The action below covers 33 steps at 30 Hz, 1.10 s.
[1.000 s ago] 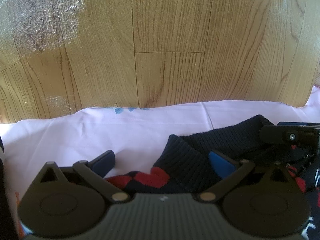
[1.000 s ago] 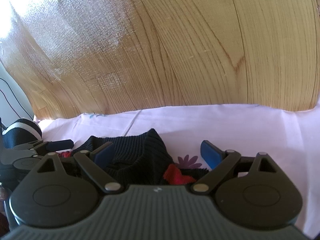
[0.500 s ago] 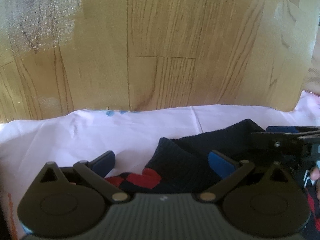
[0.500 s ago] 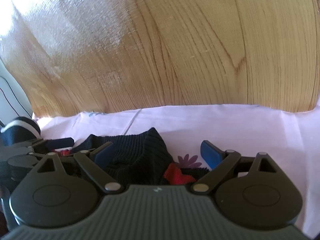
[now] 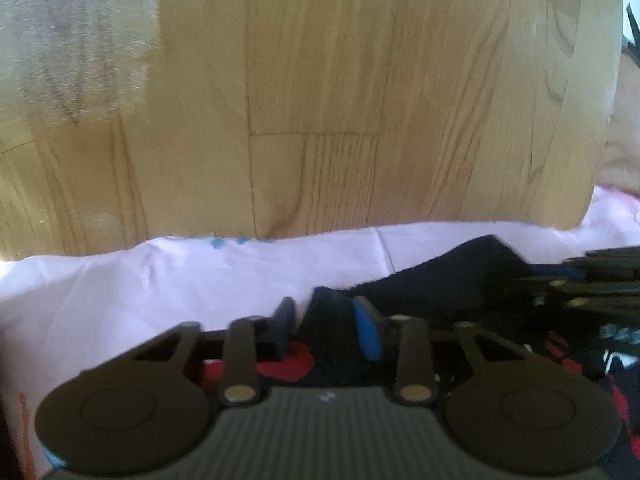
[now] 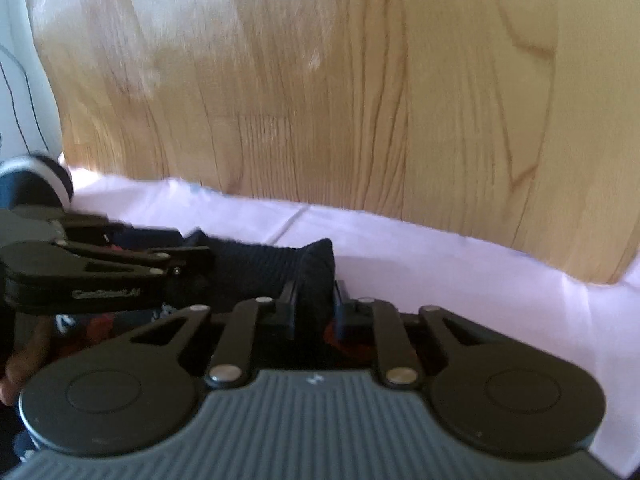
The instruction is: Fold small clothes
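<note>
Pinching dark knit garment [image 6: 276, 268] at its ribbed edge w/ both: left gripper [image 5: 326, 322] and right gripper [image 6: 314, 308], jaws narrow, clamped on fabric. Garment lies on pink sheet [image 5: 160, 280]. Suggest lifting both evenly, keeping edge taut, then laying over w/o bunching.

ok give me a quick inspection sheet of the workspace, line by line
Surface: pale pink cloth spread over wood-grain floor.
Job's things: dark navy knit garment with red pattern, bunched on the cloth.
Clutter: rolled navy and white item at the cloth's left edge.
Grippers: left gripper and right gripper each shut on the garment's ribbed edge.
Cables: nothing seen.
Surroundings: white fabric with thin dark lines at far left.
</note>
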Tool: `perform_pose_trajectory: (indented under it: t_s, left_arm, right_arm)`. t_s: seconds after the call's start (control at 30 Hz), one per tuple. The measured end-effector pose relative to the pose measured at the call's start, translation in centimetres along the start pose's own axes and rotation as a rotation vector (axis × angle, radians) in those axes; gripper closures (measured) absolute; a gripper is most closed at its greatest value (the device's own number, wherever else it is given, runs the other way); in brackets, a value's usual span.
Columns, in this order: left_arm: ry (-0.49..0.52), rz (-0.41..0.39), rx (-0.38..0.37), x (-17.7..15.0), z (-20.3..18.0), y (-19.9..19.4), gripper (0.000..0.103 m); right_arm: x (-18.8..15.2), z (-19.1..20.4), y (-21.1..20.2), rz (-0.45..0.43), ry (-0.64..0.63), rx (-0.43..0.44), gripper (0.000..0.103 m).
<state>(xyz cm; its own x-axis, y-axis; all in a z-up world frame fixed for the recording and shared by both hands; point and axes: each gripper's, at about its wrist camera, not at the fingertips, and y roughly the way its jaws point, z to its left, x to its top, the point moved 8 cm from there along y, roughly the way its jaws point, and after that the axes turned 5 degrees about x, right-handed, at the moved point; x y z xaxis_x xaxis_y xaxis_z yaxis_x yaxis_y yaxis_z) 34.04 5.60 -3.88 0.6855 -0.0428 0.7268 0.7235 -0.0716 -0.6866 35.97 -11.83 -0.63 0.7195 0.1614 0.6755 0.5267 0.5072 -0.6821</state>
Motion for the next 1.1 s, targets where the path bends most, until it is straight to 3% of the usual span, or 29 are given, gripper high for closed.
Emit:
perform_pose_trajectory:
  t_s: [0.1,0.2,0.43,0.47,0.53,0.6,0.63,0.7,0.83,0.9,0.97,1.03,1.1]
  left_arm:
    - [-0.024,-0.013,-0.031,0.1,0.1,-1.2,0.084]
    - [-0.063,-0.056,-0.082,0.0,0.0,-4.6,0.084]
    - [-0.046,-0.265,-0.182,-3.2,0.7,-18.2,0.078]
    - [-0.053,-0.293,-0.203,-4.2,1.2,-20.3,0.075]
    - [-0.074,-0.330,-0.231,-6.3,2.3,-23.9,0.051]
    - [-0.096,-0.367,-0.245,-8.7,3.8,-27.1,0.037]
    - [-0.104,-0.378,-0.243,-9.9,4.6,-28.5,0.025]
    - [-0.128,-0.383,-0.220,-11.8,6.0,-30.0,0.002]
    - [-0.209,-0.316,-0.160,-14.2,8.9,-29.8,0.000]
    - [-0.270,-0.252,-0.128,-14.6,10.1,-28.6,0.000]
    - [-0.345,-0.191,-0.137,-15.0,11.0,-27.0,0.000]
    - [-0.396,-0.157,-0.145,-15.4,11.5,-25.7,0.001]
    - [-0.405,-0.143,-0.144,-15.8,11.3,-24.9,0.001]
  right_arm:
    - [0.6,0.4,-2.3,-0.084,0.032,0.025,0.083]
    - [0.7,2.4,-5.3,-0.149,-0.022,0.037,0.083]
    - [-1.6,7.8,-15.4,-0.287,-0.108,0.130,0.087]
    - [-2.6,8.8,-17.3,-0.309,-0.124,0.150,0.088]
    - [-4.6,10.3,-19.9,-0.331,-0.145,0.188,0.089]
    - [-7.4,11.0,-22.0,-0.322,-0.131,0.210,0.089]
    - [-9.0,11.2,-22.8,-0.307,-0.118,0.208,0.089]
    - [-12.1,11.4,-23.5,-0.283,-0.107,0.185,0.089]
    - [-16.8,10.6,-23.1,-0.225,-0.033,0.139,0.088]
    - [-18.4,10.2,-23.3,-0.175,0.019,0.153,0.078]
    - [-18.8,9.6,-24.2,-0.178,0.074,0.196,0.052]
    - [-18.4,9.2,-26.0,-0.215,0.101,0.234,0.043]
    - [-18.2,9.1,-28.4,-0.278,0.122,0.233,0.042]
